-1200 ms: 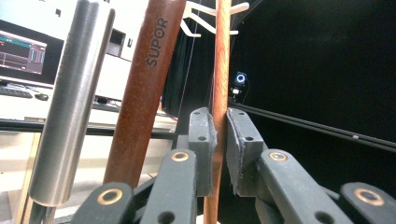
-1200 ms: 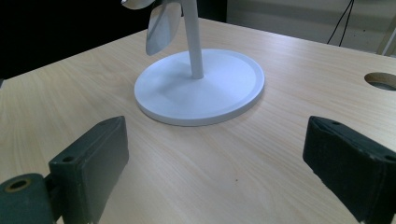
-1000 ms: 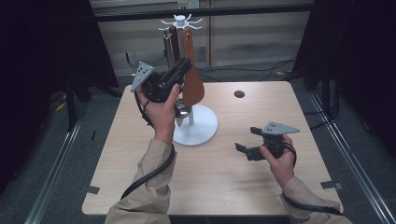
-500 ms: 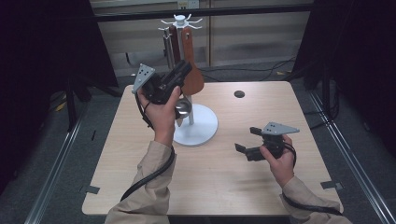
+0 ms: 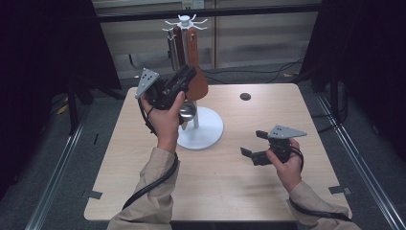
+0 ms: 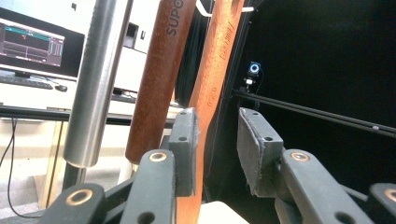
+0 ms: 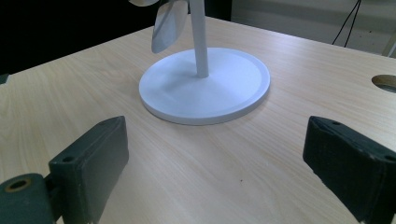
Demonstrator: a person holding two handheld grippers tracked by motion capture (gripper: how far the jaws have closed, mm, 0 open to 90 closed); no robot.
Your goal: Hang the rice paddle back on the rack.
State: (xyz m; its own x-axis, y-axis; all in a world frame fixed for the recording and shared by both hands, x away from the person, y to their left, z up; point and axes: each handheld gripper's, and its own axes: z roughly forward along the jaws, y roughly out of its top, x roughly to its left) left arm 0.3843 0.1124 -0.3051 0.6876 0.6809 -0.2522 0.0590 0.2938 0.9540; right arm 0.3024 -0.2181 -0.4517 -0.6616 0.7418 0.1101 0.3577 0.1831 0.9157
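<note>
The left gripper (image 5: 189, 75) is raised at the rack (image 5: 200, 128); its jaws have just been opening, apart beside the wooden spatula (image 6: 212, 88) hanging there, nothing pressed; the right gripper (image 5: 253, 144) hovers, jaws wide and empty, over bare table (image 5: 230, 191) near the right edge.

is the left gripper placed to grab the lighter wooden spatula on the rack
Probably yes: the left gripper is raised at the spatula, jaws just opening, handle beside its left pad rather than between them; nothing blocks it.
</note>
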